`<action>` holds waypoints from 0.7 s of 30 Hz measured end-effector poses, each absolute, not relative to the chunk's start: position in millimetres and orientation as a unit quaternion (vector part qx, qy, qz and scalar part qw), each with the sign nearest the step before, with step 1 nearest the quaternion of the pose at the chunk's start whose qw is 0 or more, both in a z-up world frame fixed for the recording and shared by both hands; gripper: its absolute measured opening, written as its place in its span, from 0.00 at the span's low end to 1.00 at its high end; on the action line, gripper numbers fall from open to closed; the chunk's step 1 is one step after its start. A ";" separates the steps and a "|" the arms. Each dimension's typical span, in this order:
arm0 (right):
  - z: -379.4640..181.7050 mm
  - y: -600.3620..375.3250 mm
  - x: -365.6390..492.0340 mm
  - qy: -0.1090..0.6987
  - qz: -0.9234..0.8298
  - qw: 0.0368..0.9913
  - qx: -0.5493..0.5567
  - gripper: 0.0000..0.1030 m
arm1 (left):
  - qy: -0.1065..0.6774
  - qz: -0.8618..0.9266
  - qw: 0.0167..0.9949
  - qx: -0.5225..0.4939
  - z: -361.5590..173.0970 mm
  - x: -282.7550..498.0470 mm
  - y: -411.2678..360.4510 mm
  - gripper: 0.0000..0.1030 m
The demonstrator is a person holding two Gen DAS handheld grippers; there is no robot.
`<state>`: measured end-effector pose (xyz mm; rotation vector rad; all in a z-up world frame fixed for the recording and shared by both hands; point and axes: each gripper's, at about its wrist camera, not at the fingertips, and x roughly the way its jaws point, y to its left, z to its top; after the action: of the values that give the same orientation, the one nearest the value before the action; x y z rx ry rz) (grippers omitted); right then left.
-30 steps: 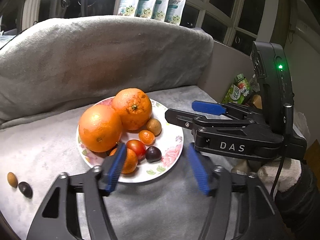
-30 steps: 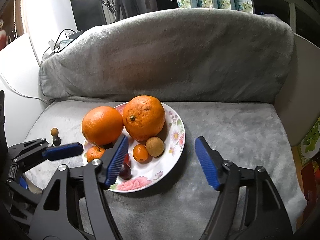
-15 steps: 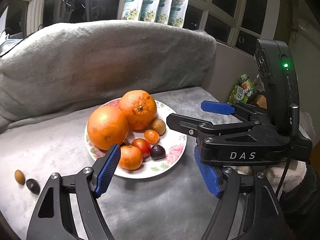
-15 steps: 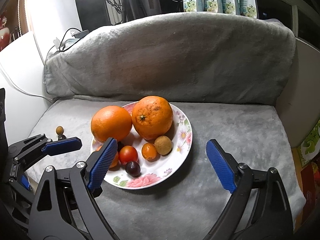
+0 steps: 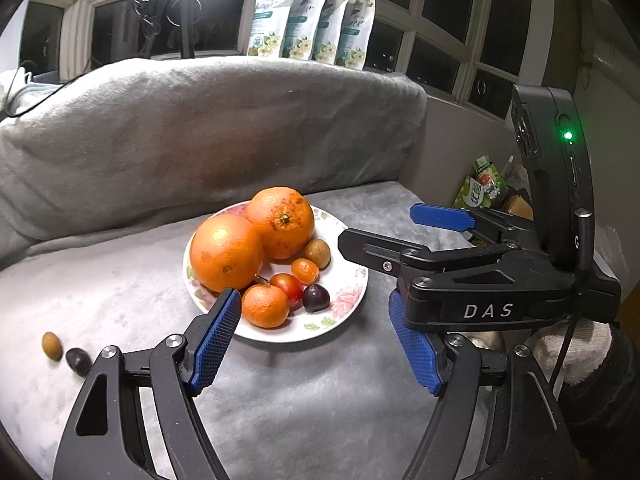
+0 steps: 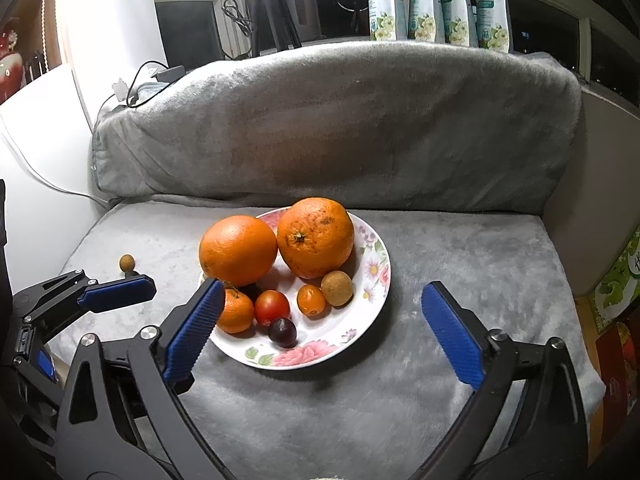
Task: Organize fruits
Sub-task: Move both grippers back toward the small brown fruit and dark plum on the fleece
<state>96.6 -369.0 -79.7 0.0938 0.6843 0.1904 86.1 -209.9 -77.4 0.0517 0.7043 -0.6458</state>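
Note:
A floral plate (image 5: 344, 320) (image 6: 376, 264) on the grey blanket holds two big oranges (image 5: 226, 252) (image 6: 316, 236), a mandarin (image 5: 265, 306), a tomato (image 5: 288, 286), a kumquat (image 6: 311, 300), a brown fruit (image 6: 337, 288) and a dark plum (image 5: 316, 298). My left gripper (image 5: 314, 308) hovers open in front of the plate, touching no fruit. My right gripper (image 6: 322, 286) also hangs short of the plate, its jaws opening wide with nothing between them. A small brown fruit (image 5: 52, 346) and a dark one (image 5: 78, 361) lie loose on the blanket to the left.
A blanket-covered backrest (image 5: 200, 128) rises behind the plate, with several pouches (image 5: 312, 16) on the sill above. Green packets (image 5: 480, 188) sit past the seat's right edge. A white cuff (image 5: 568, 348) shows under the right gripper. Cables (image 6: 140, 84) lie at the back left.
Both grippers have drawn back and up from the plate. The left jaws widened away from the mandarin, which now lies free. The right jaws have spread much wider.

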 end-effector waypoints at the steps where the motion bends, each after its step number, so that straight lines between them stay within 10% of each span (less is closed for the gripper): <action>1: -78.4 -368.1 95.2 0.333 0.093 0.937 0.047 0.99 | 0.338 -0.309 0.889 0.024 -76.7 84.5 -208.6 0.74; 21: -60.5 -326.2 80.2 0.315 0.130 0.939 0.046 0.99 | 0.315 -0.279 0.907 -0.006 -59.5 67.6 -153.5 0.74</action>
<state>80.2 -326.2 -60.5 0.0935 0.6428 0.2645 67.6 -153.5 -59.5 -0.0129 0.6504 -0.5770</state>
